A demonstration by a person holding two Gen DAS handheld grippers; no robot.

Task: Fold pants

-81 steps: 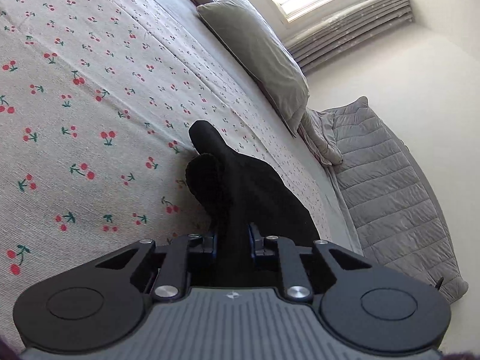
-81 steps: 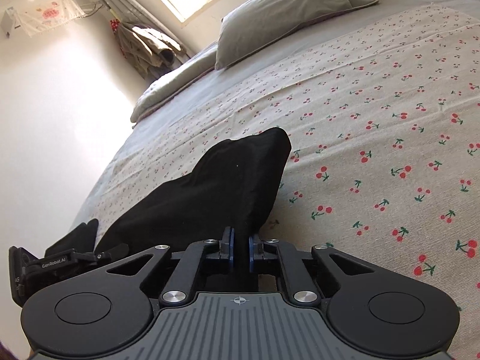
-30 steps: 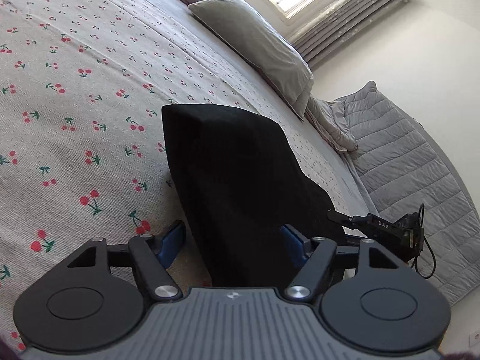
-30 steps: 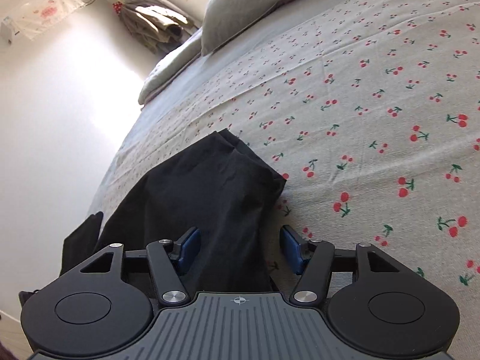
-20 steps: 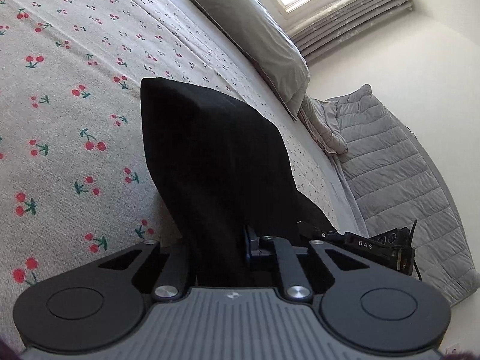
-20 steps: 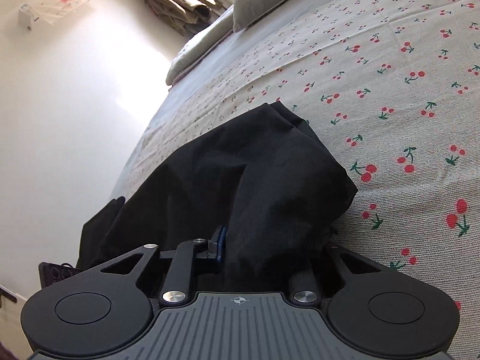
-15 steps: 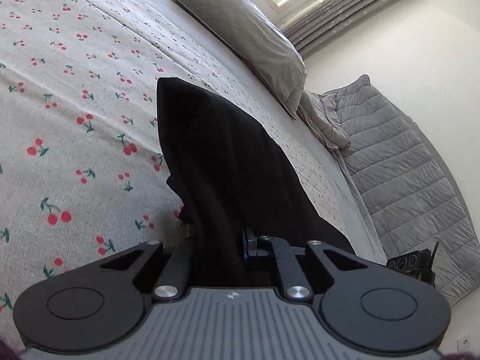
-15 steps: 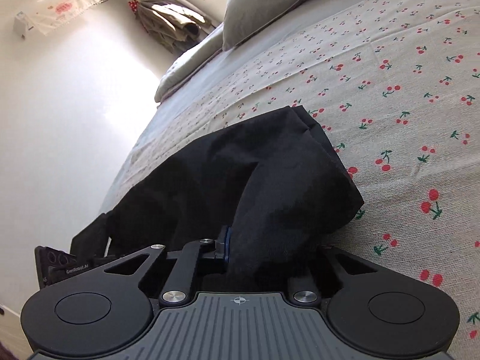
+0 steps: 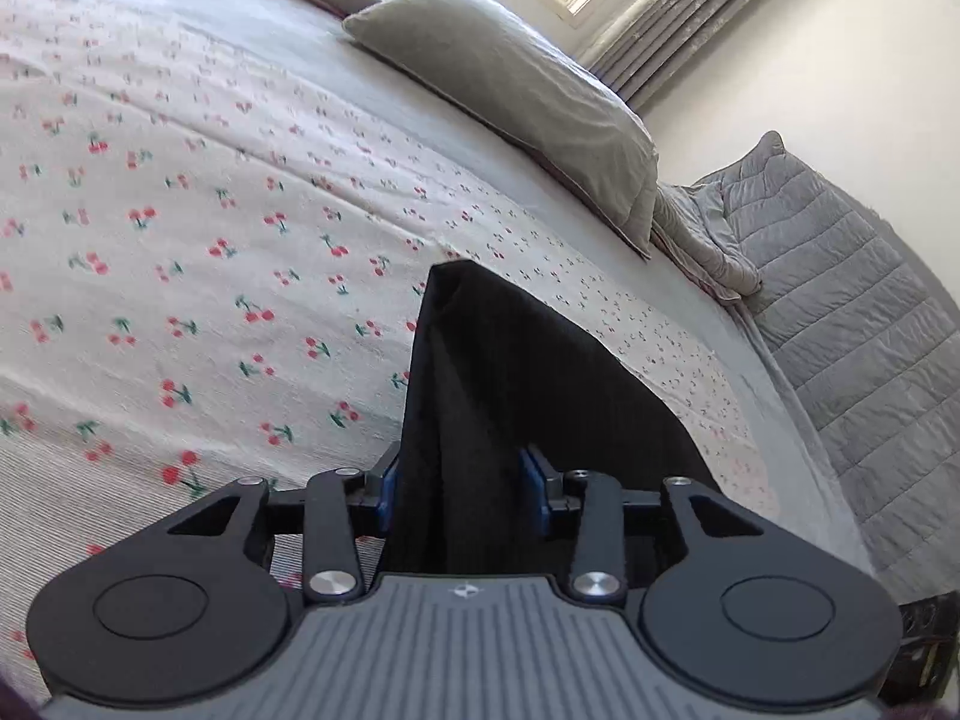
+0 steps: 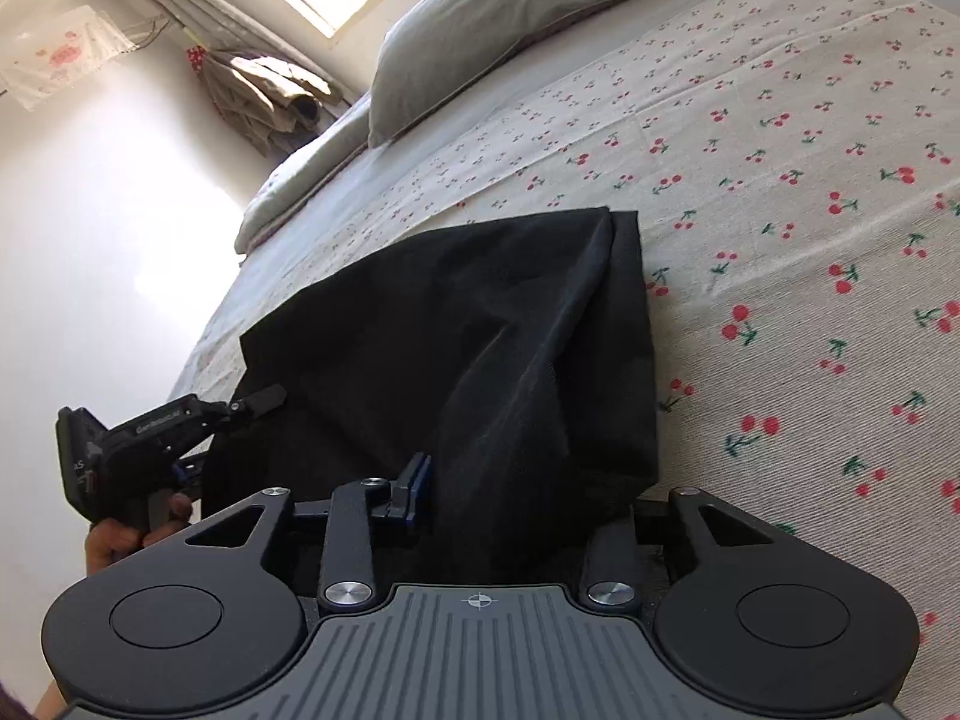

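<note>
The black pants point(image 9: 510, 372) lie folded on the cherry-print bed sheet point(image 9: 180, 240), their far corner pointing toward the pillows. My left gripper point(image 9: 462, 489) has its jaws opening, and the near edge of the cloth runs loosely between the blue pads. In the right wrist view the pants point(image 10: 480, 330) spread as a broad black panel. My right gripper point(image 10: 522, 498) is opening too; its left pad point(image 10: 417, 480) shows beside the cloth, while the cloth drapes over and hides the right finger. The left gripper point(image 10: 258, 399), held by a hand point(image 10: 120, 534), sits at the pants' left edge.
A grey pillow point(image 9: 510, 84) lies at the head of the bed, with a grey quilted cover point(image 9: 840, 300) along the right side. The right wrist view shows another pillow point(image 10: 480, 18), clothes hanging point(image 10: 264, 96) by the window, and a white wall past the bed's left edge.
Both grippers, shut on the pants half a second ago, now stand with jaws apart. The raised cloth has settled lower and flatter on the sheet, and the left hand has shifted sideways.
</note>
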